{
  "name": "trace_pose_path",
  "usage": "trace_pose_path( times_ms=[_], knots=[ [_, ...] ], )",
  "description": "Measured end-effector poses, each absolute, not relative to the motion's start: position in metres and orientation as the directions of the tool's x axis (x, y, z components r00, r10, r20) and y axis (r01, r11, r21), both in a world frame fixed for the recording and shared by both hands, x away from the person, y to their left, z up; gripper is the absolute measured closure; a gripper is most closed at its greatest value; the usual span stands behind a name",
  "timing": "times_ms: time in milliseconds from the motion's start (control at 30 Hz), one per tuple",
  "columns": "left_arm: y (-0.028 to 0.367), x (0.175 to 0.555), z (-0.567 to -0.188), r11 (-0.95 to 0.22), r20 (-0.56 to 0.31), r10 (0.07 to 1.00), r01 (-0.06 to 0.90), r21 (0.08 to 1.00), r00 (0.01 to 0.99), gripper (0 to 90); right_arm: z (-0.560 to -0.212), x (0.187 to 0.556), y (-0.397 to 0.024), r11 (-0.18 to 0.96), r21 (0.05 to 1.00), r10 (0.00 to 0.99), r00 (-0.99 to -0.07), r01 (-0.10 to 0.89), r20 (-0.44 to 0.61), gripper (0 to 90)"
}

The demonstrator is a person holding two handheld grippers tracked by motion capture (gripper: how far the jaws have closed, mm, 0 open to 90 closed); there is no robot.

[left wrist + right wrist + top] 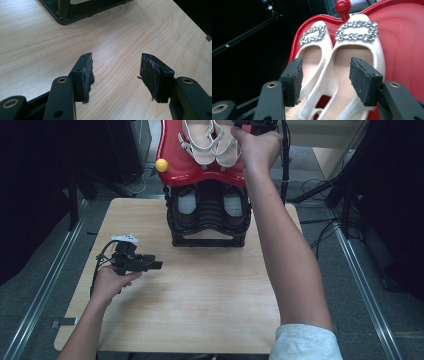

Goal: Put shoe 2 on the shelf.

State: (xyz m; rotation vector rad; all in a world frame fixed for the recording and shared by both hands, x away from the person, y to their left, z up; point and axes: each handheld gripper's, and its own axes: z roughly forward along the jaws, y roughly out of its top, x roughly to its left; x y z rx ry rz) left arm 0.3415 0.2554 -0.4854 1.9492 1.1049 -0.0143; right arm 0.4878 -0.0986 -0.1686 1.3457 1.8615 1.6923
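- The left gripper (159,265) hovers low over the pale wood-grain table (200,295), its frayed black pads spread, nothing between them.
- A ribbed black rack (210,217) stands mid-table under a glossy red tray (175,165).
- White sandals (342,72), smooth, with rhinestone buckles, lie paired on that tray.
- The right gripper (325,80) has just been opening; jaws spread over the sandals, unclamped.

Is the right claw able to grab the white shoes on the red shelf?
Probably yes. The right claw is open just above the white shoes on the red shelf, with nothing between its jaws and the shoes.
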Motion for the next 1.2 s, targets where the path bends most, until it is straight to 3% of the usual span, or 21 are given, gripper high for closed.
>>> trace_pose_path(
  times_ms=[633,1200],
  knots=[
    [0.252,0.343,-0.485,-0.243,-0.385,0.688,0.695,0.676,0.615,43.9,-0.186,0.488,-0.151,-0.097,0.9,0.788,-0.519,0.426,0.331,36.2],
    [0.25,0.344,-0.485,-0.254,-0.378,0.684,0.689,0.679,0.624,43.7,-0.209,0.484,-0.205,-0.11,0.89,0.821,-0.464,0.442,0.331,36.3]
  ],
)
